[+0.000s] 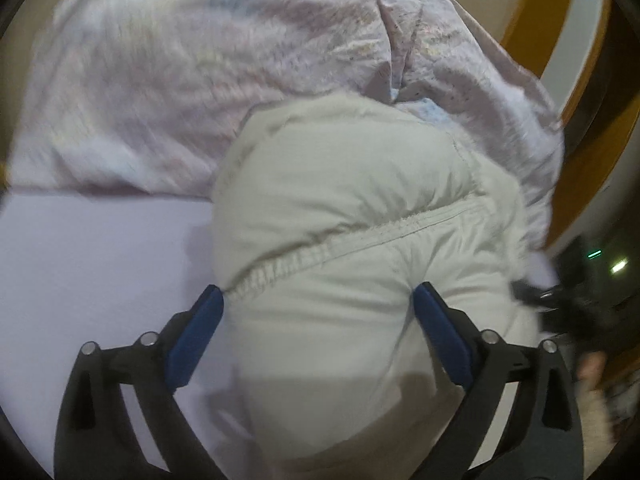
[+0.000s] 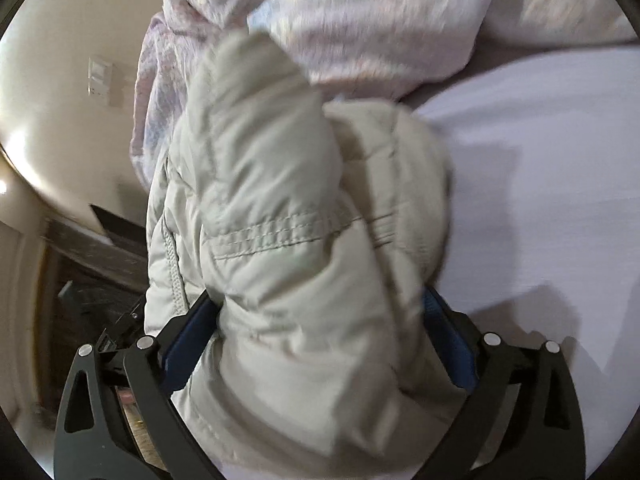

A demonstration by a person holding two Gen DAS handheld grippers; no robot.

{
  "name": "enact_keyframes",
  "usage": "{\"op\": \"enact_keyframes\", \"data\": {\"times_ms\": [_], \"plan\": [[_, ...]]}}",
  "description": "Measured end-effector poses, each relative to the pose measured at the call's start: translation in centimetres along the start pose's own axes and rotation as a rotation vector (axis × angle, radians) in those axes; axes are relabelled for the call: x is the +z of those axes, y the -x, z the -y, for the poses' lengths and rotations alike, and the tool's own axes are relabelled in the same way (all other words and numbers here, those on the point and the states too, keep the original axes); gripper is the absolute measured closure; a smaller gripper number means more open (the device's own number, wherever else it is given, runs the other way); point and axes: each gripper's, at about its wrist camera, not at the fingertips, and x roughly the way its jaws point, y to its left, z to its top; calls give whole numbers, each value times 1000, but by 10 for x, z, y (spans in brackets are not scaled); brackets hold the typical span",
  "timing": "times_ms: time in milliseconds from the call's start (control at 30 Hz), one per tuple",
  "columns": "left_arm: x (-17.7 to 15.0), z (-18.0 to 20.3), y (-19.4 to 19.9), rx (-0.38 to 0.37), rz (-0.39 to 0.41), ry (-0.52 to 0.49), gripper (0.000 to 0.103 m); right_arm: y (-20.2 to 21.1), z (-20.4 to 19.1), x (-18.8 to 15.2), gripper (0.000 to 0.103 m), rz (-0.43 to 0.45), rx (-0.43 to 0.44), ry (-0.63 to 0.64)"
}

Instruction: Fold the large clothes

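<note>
A pale grey puffy jacket point(image 1: 340, 184) lies bunched on a lavender bed sheet point(image 1: 100, 260). In the left wrist view my left gripper point(image 1: 320, 300) stands wide, its blue pads on either side of the jacket's stitched seam, and I see no squeeze on the cloth. In the right wrist view the jacket point(image 2: 280, 200) bulges up between the fingers of my right gripper point(image 2: 320, 298) and partly hides both blue pads. These jaws are also spread wide, and the fabric looks loose, with its zipper edge at the left.
A rumpled pinkish patterned quilt point(image 1: 180, 60) is heaped behind the jacket, also in the right wrist view as the quilt point(image 2: 360, 12). A wooden bed frame point(image 1: 536, 12) curves at the right. A beige wall with a switch plate point(image 2: 100, 76) and dark floor lie off the bed's left side.
</note>
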Motion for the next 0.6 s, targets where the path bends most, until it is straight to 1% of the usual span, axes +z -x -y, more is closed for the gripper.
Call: {"op": "enact_keyframes", "data": {"times_ms": [100,133,200,267,300,367,433,467,533,600], "plan": [[-1,18,12,151,42,-103,5,26,0,-6,4,77,-75,0],[-2,21,15,174,49,-121,5,36,4,-2,4,102,-95,-2],[-3,30,19,226,66,-166,4,54,0,-5,4,162,-142,4],[-4,37,21,264,76,-194,4,64,-12,-10,4,203,-198,55],[-5,38,22,271,77,-198,3,61,-23,-11,5,214,-223,85],[-5,39,23,282,78,-201,2,58,-47,-15,12,240,-273,180],[-4,40,23,286,76,-201,2,45,-78,-17,24,257,-331,257],[-3,40,22,283,75,-199,2,40,-92,-20,27,270,-365,313],[-4,39,22,275,75,-196,2,24,-116,-18,40,280,-405,370],[-3,41,19,275,71,-195,2,8,-134,-17,46,290,-431,424]]}}
